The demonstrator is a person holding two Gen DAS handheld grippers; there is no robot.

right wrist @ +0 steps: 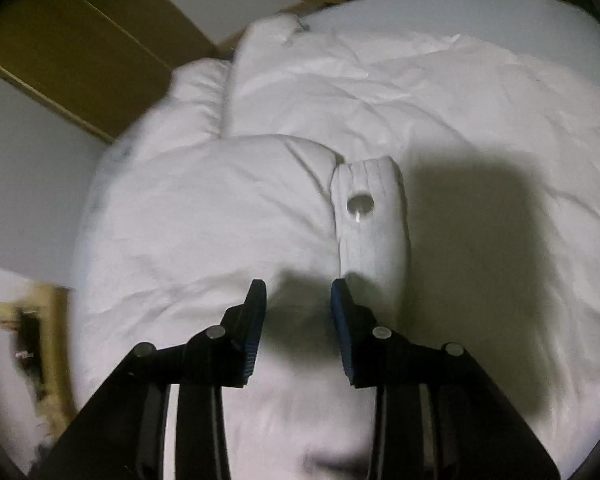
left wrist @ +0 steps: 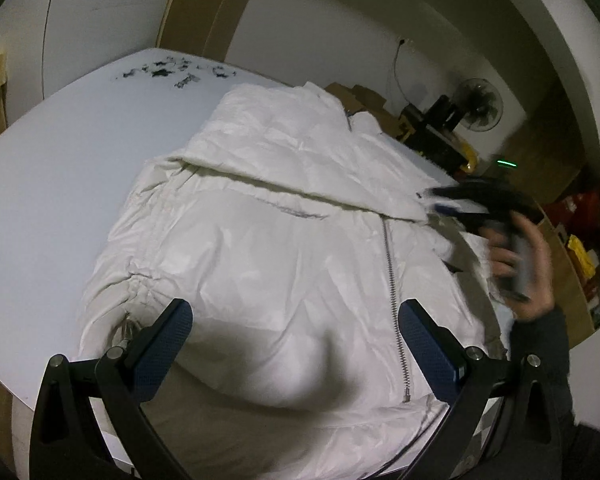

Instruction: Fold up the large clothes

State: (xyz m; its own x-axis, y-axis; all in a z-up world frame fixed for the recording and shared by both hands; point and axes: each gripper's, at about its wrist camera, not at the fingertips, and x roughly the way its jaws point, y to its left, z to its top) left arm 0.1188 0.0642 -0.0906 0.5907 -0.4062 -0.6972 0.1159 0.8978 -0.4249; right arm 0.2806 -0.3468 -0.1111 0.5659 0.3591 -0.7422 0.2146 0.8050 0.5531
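A white puffer jacket [left wrist: 284,216] lies spread on a white table [left wrist: 60,152], its zipper [left wrist: 392,280] running down the front and one sleeve folded across the chest. My left gripper [left wrist: 296,320] is open wide above the jacket's lower part, holding nothing. My right gripper [left wrist: 452,204] appears blurred in the left wrist view at the jacket's right edge, held by a hand. In the right wrist view the right gripper [right wrist: 299,292] is open with a narrow gap, just above the jacket [right wrist: 460,128] near a sleeve cuff [right wrist: 370,216] with a snap button [right wrist: 360,203].
Black marks [left wrist: 168,70] lie on the table's far end. Cardboard boxes [left wrist: 364,100], a fan [left wrist: 480,106] and cluttered items [left wrist: 580,240] stand beyond the table's right side. A brown panel [right wrist: 80,48] leans against the wall.
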